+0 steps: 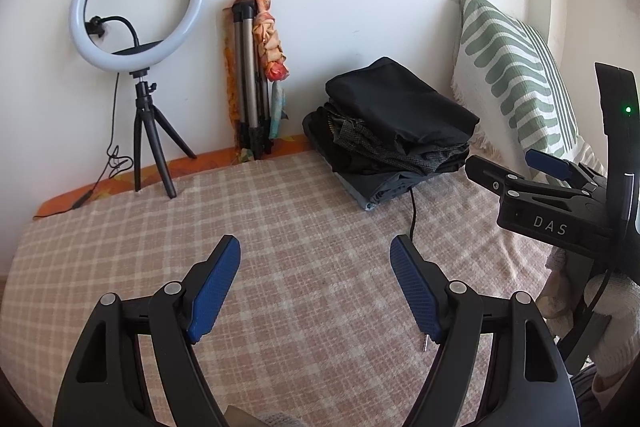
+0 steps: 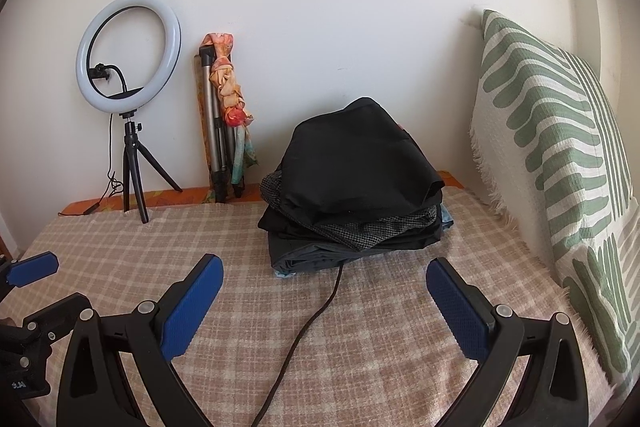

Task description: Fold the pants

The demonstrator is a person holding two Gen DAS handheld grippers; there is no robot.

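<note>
1. The left gripper [image 1: 315,259] hovers over the checked blanket [image 1: 280,227] with its blue pads spread wide and nothing between them.
2. The right gripper [image 2: 324,281] is likewise wide apart and empty, just beside the left one.
3. Beyond both, the pants [image 2: 356,163] lie folded on top of a stack of dark clothes [image 2: 352,231] at the far side of the blanket, near the wall; the top piece is plain black, slightly domed, with rumpled edges.
4. A black cable [image 2: 304,335] runs from under the stack towards the right gripper.
5. A green-striped pillow [image 2: 560,155] stands right of the stack; a ring light [image 2: 128,53] and folded tripod [image 2: 218,131] stand left.
</note>
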